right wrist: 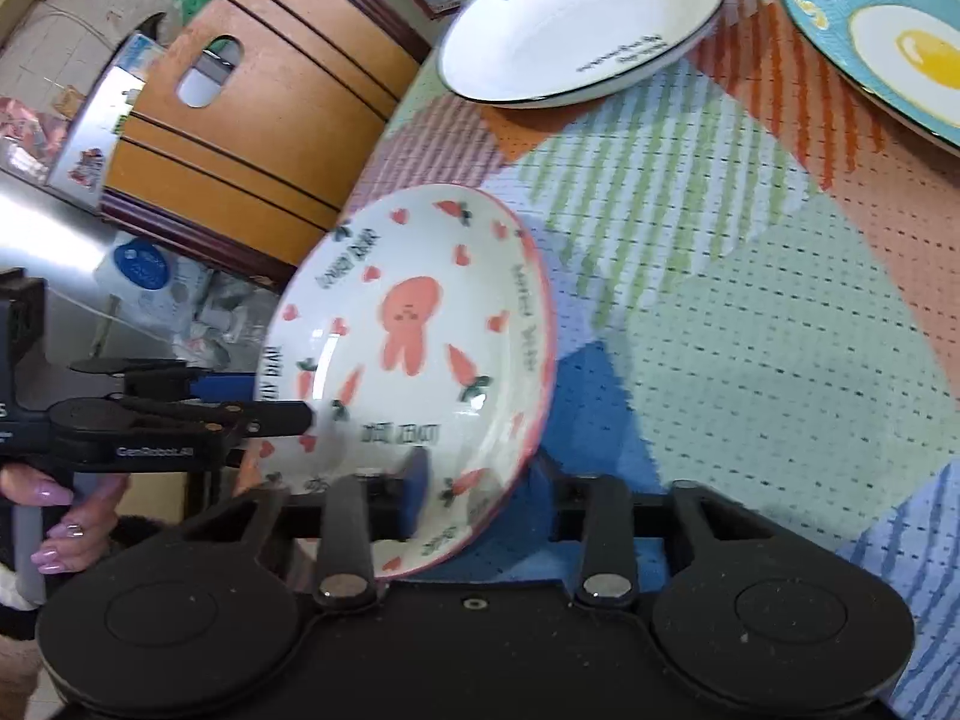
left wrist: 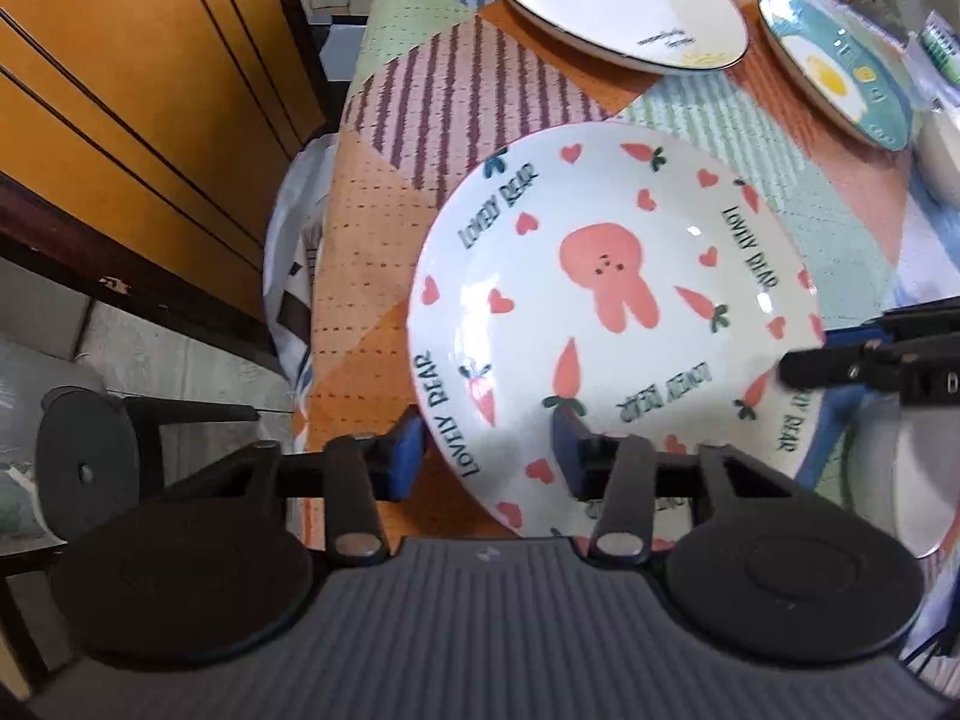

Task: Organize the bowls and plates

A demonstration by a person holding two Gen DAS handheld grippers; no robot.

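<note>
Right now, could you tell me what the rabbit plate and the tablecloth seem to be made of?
Rabbit plate: probably glazed ceramic, glossy with bright highlights over painted carrots and hearts. Tablecloth: apparently woven or quilted fabric, matte, with dotted stitch rows.

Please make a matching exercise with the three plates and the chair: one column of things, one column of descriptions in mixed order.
Things:
1. rabbit plate
2. white plate
3. egg plate
4. chair

Descriptions:
a. teal, with a fried egg picture
b. orange wood, beside the table
c. between both grippers' fingers
d. plain, dark rim, small writing

Pairs: 1-c, 2-d, 3-a, 4-b
</note>
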